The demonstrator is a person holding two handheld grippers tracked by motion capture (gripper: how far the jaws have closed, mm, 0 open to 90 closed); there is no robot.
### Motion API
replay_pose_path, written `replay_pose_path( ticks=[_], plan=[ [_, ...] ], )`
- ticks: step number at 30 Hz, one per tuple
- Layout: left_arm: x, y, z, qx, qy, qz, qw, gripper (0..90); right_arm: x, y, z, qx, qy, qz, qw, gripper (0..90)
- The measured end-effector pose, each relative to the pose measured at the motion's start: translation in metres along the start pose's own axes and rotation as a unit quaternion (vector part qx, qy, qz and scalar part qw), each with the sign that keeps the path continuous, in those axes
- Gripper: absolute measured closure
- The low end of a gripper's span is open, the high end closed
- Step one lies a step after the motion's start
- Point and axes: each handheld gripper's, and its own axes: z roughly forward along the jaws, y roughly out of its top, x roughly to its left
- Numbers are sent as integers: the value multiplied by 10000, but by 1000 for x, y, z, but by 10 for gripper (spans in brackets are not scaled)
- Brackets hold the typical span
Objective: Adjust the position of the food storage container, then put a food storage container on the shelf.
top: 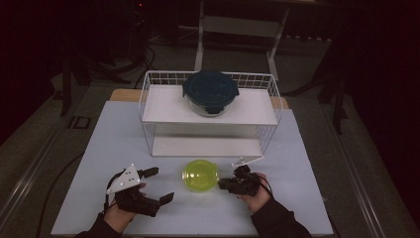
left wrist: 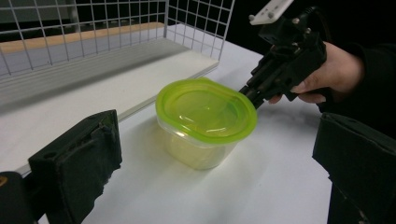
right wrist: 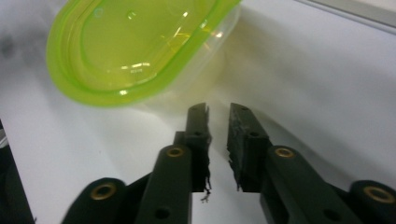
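Meanwhile both grippers are flanking the green-lidded tub (top: 200, 175); right gripper (right wrist: 218, 114) is standing slightly parted, left gripper (top: 161, 184) gaping, nothing gripped yet.

In the right gripper view the top edge cuts off the far part of the green-lidded container (right wrist: 140, 51), and its lid is soft with blur. In the left gripper view the wire rack (left wrist: 93, 28) runs off the top and left edges. From above, the room behind the counter (top: 307, 198) is too dark to make out, and the person's forearms leave at the bottom edge.
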Motion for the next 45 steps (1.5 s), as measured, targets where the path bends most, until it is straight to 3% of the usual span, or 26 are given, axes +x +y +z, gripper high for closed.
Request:
replay_pose_path(
  ticks=[5, 12, 13, 14, 15, 16, 17, 18, 21, 24, 26, 31, 34, 37, 39, 40, 41, 42, 43, 45],
  plan=[
    [0, 0, 0, -4, -38, -64, 10000, 8, -1, -5, -14, -100, -100, 12, 9999, 656],
    [-1, 7, 4, 73, -84, -36, 9999, 8, 4, -4, -45, -583, -48, -1, 9983, 368],
    [-1, 7, 4, 73, -84, -36, 9999, 8, 4, -4, -45, -583, -48, -1, 9983, 368],
    [-1, 9, 5, 124, -72, 41, 9999, 8, 4, -3, -47, -658, -7, 7, 9978, 307],
    [-1, 9, 5, 124, -72, 41, 9999, 8, 4, -3, -47, -658, -7, 7, 9978, 307],
    [-3, 12, 6, 165, -68, 232, 9996, 8, 5, -2, -50, -699, 98, -23, 9975, 257],
    [-3, 13, 7, 135, -93, 278, 9995, 9, 7, 1, -54, -838, 210, -65, 9962, 187],
    [-3, 15, 8, 77, -118, 319, 9994, 9, 7, 1, -54, -838, 210, -65, 9962, 187],
    [-2, 20, 10, 230, -191, 15, 9996, 12, 10, 4, -56, -950, 270, -116, 9950, 171],
    [2, 26, 13, 409, -541, -420, 9968, 12, 11, 7, -58, -1067, 286, -117, 9938, 208],
    [4, 28, 14, 426, -712, -544, 9951, 11, 11, 10, -58, -1116, 304, -180, 9931, 208],
    [15, 35, 18, 388, -659, -779, 9940, 11, 12, 15, -55, -1244, 220, -311, 9915, 178],
    [23, 37, 22, 388, -557, -926, 9934, 11, 12, 18, -52, -1168, 193, -262, 9926, 167],
    [28, 36, 30, 582, -612, -1169, 9895, 12, 9, 22, -44, -1008, 174, 181, 9946, 142],
    [31, 34, 36, 705, -664, -1323, 9865, 11, 9, 23, -42, -986, 117, 254, 9947, 141],
    [35, 30, 42, 861, -696, -1512, 9823, 11, 7, 24, -38, -959, 246, 402, 9943, 139],
    [35, 30, 42, 861, -696, -1512, 9823, 12, 7, 24, -38, -959, 246, 402, 9943, 139],
    [37, 28, 47, 1023, -681, -1701, 9777, 12, 4, 25, -34, -910, 257, 565, 9939, 140],
    [37, 28, 47, 1023, -681, -1701, 9777, 12, 4, 25, -34, -910, 257, 565, 9939, 140],
    [40, 25, 50, 1072, -742, -1897, 9731, 12, 2, 25, -30, -853, 354, 789, 9926, 142]
  ],
)
